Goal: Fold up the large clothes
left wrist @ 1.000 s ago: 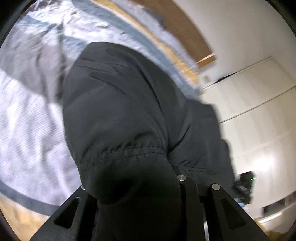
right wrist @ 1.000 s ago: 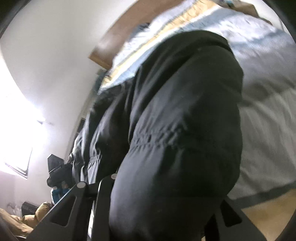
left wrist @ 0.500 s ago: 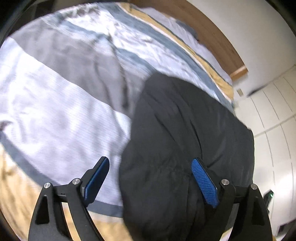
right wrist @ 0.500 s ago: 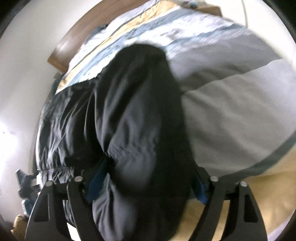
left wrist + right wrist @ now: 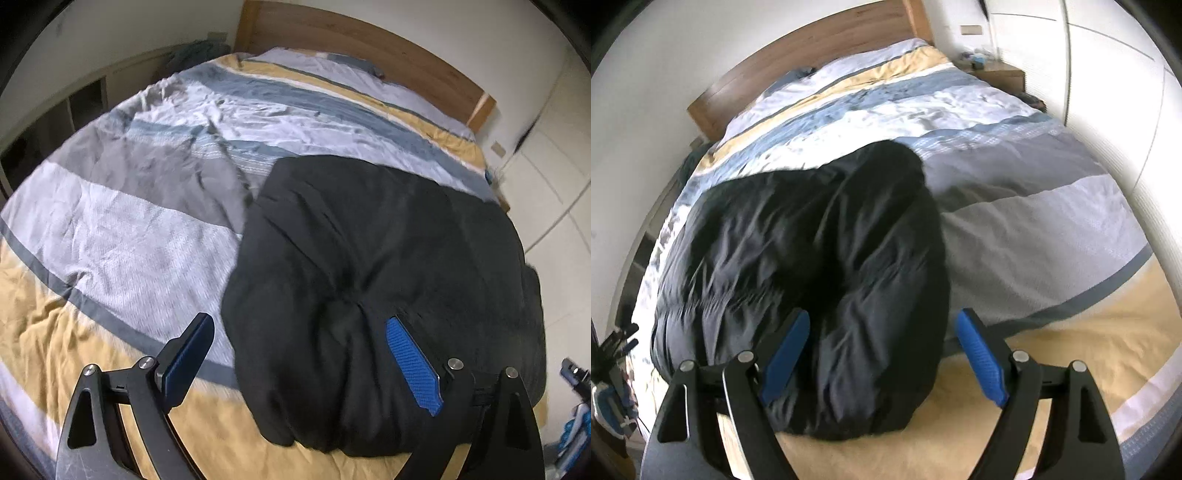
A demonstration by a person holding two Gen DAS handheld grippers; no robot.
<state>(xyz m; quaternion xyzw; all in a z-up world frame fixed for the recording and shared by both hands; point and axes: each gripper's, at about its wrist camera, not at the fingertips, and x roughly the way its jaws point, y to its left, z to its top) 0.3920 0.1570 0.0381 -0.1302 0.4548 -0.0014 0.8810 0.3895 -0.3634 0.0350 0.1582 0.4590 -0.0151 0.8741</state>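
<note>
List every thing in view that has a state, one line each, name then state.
black garment: lying bunched and folded over on the bed, held by neither gripper.
left gripper: open, jaws just opened, pads off the cloth.
right gripper: open, jaws just opened, garment edge between them, not pinched.
striped duvet: spread over the bed, wrinkled.

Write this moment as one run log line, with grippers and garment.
left gripper: open, just released | right gripper: open, just released | black garment: folded on bed

One black garment (image 5: 388, 277), one striped bedspread (image 5: 140, 229), two tongs.
</note>
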